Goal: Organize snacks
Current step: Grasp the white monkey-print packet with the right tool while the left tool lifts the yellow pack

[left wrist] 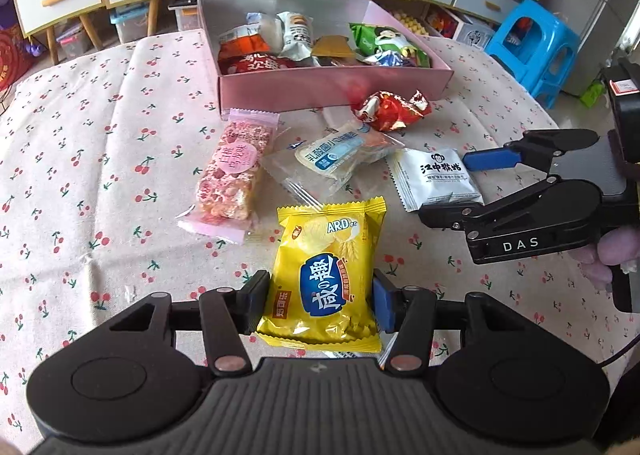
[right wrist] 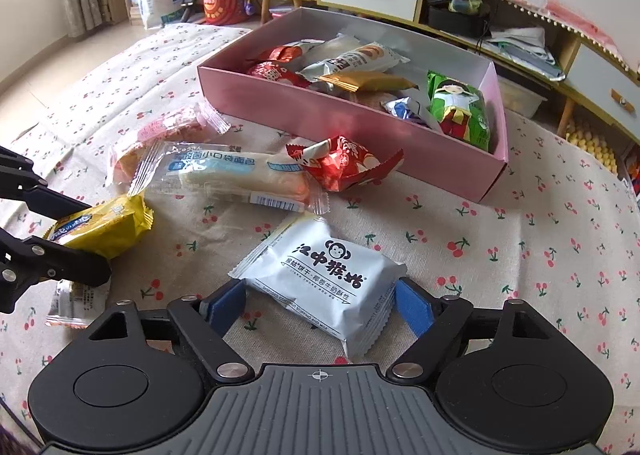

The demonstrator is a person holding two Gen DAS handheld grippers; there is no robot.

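Observation:
A yellow cracker packet [left wrist: 324, 275] stands between the blue pads of my left gripper [left wrist: 320, 303], which is shut on its two sides; in the right wrist view the same packet [right wrist: 108, 227] hangs in that gripper [right wrist: 86, 239] just above the cloth. My right gripper [right wrist: 320, 305] is open around a white monkey-logo biscuit packet [right wrist: 332, 283] lying flat on the table, its pads close beside the packet's edges without squeezing it. From the left wrist view that gripper [left wrist: 444, 187] straddles the white packet [left wrist: 436, 179]. The pink box [left wrist: 332, 87] behind holds several snacks.
Loose on the cherry-print cloth lie a pink rice bar [left wrist: 232, 175], a clear bread packet [left wrist: 340, 151] and a red crinkled packet [left wrist: 392, 107]. A small packet [right wrist: 76, 303] lies under the left gripper. A blue stool [left wrist: 532, 43] and drawer cabinets stand beyond the table.

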